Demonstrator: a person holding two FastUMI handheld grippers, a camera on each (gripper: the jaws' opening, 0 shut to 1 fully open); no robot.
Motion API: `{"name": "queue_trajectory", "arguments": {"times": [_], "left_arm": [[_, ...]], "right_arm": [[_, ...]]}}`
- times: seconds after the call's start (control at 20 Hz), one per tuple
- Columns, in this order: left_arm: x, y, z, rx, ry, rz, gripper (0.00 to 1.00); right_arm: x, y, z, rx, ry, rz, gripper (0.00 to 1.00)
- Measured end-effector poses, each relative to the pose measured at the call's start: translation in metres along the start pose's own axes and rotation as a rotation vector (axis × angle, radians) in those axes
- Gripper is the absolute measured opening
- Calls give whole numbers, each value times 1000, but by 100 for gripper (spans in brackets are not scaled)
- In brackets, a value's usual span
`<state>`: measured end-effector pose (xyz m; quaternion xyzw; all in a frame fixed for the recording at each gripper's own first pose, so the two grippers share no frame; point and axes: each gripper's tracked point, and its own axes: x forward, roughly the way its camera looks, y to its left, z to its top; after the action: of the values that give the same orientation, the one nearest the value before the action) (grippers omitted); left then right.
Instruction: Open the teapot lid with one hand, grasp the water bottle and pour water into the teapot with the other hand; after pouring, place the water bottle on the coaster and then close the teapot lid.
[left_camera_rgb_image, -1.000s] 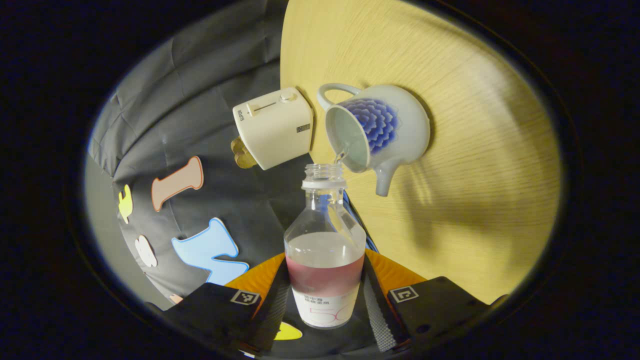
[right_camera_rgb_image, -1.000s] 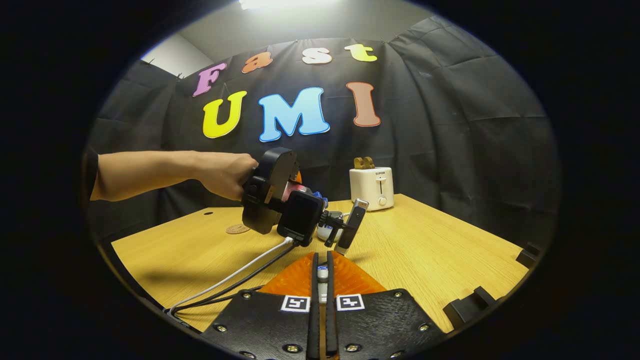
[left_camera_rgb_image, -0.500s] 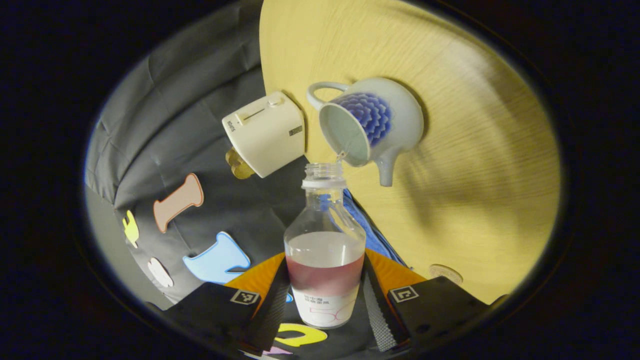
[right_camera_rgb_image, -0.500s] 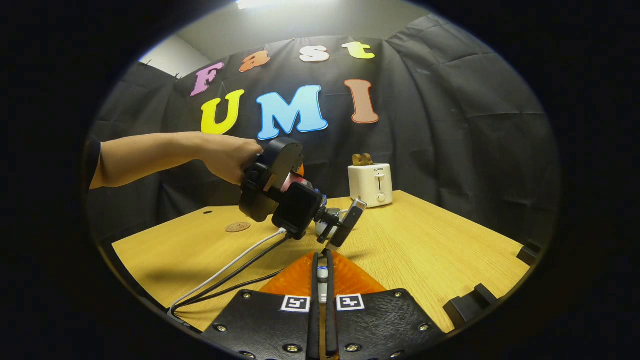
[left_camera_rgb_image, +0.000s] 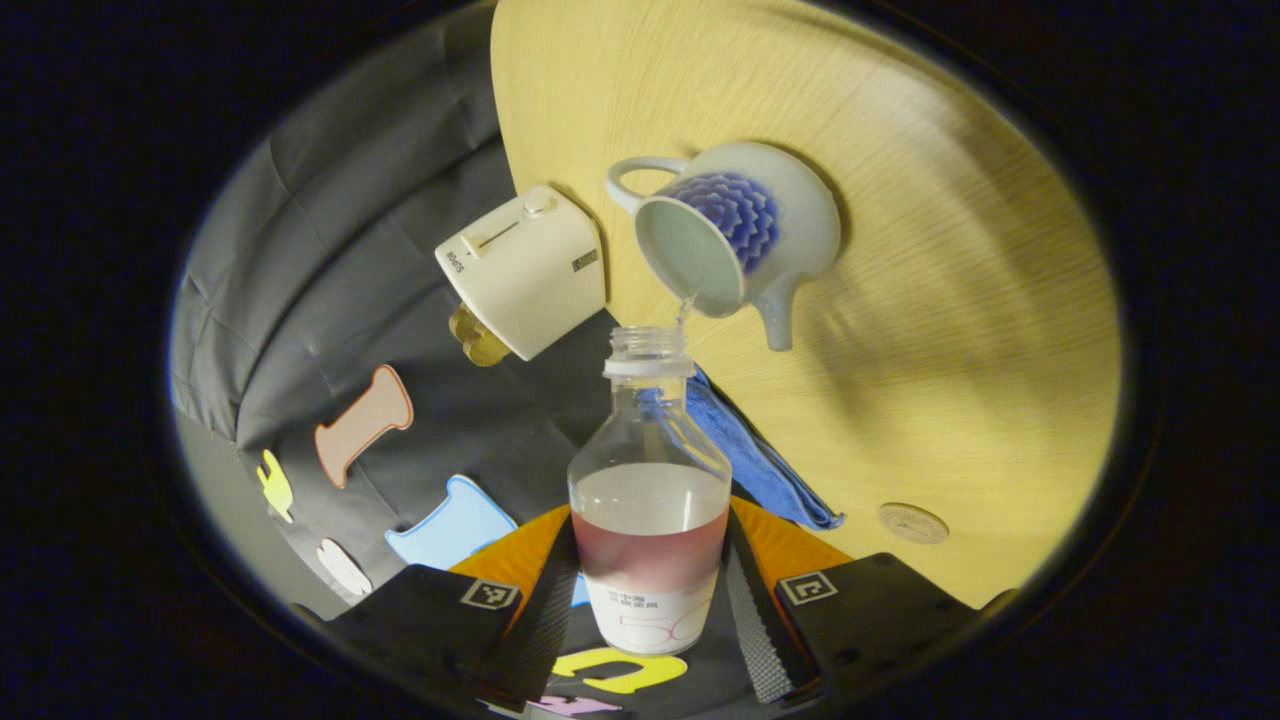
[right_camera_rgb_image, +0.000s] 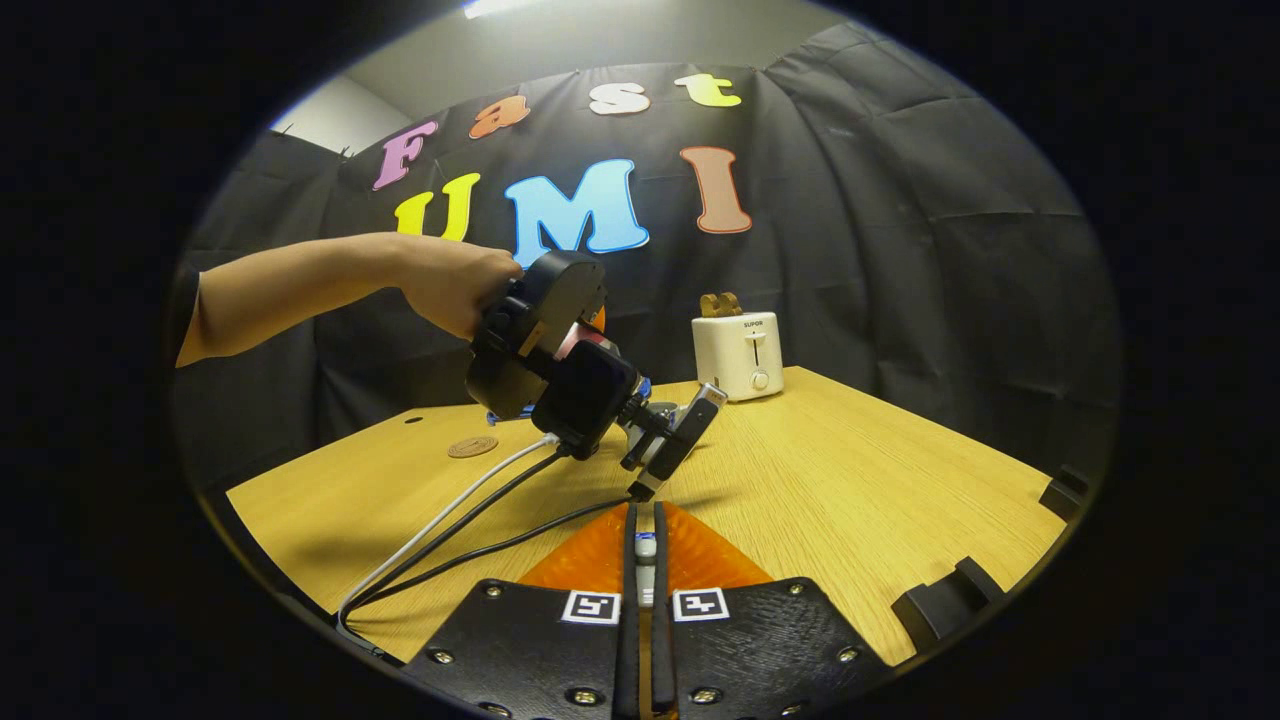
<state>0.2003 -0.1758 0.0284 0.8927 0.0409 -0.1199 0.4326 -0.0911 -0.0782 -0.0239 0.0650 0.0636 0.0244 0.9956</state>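
Observation:
In the left gripper view my left gripper (left_camera_rgb_image: 650, 560) is shut on a clear water bottle (left_camera_rgb_image: 650, 520) with a pink-and-white label. The bottle is uncapped and tipped, and a thin stream runs from its mouth into the open top of the white teapot (left_camera_rgb_image: 745, 235) with a blue flower. The round coaster (left_camera_rgb_image: 913, 522) lies bare on the table. In the right gripper view my right gripper (right_camera_rgb_image: 646, 520) is pinched on a small white-and-blue piece, the teapot lid (right_camera_rgb_image: 646, 547), mostly hidden. A hand (right_camera_rgb_image: 455, 280) holds the left gripper (right_camera_rgb_image: 665, 440) tilted downward, hiding the teapot.
A cream toaster (left_camera_rgb_image: 520, 270) stands at the table's far edge beside the teapot. A blue cloth (left_camera_rgb_image: 760, 455) lies between teapot and coaster. Cables (right_camera_rgb_image: 470, 520) trail from the left gripper across the wooden table (right_camera_rgb_image: 850, 480). Black blocks (right_camera_rgb_image: 935, 605) sit at its right edge.
The left gripper has risen and tipped further, still pouring. The table has swung round in its view, bringing the blue cloth and coaster into sight. The right gripper keeps its hold.

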Motion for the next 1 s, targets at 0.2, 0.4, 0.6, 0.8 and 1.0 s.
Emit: {"name": "queue_trajectory", "arguments": {"times": [0.2,0.4,0.6,0.8,1.0], "left_arm": [[0,2,0,10,4,-3,86],[0,1,-1,11,6,-7,85],[-1,1,4,-8,-20,7,86],[0,-11,9,-100,-56,4,86],[1,-25,15,-235,-101,-6,86]], "right_arm": [[0,2,-1,-5,7,-1,5],[1,-1,-3,4,13,-4,5],[2,-2,-4,15,15,-4,5],[1,-5,-5,16,11,-11,5],[0,-3,1,9,-2,-14,5]]}}
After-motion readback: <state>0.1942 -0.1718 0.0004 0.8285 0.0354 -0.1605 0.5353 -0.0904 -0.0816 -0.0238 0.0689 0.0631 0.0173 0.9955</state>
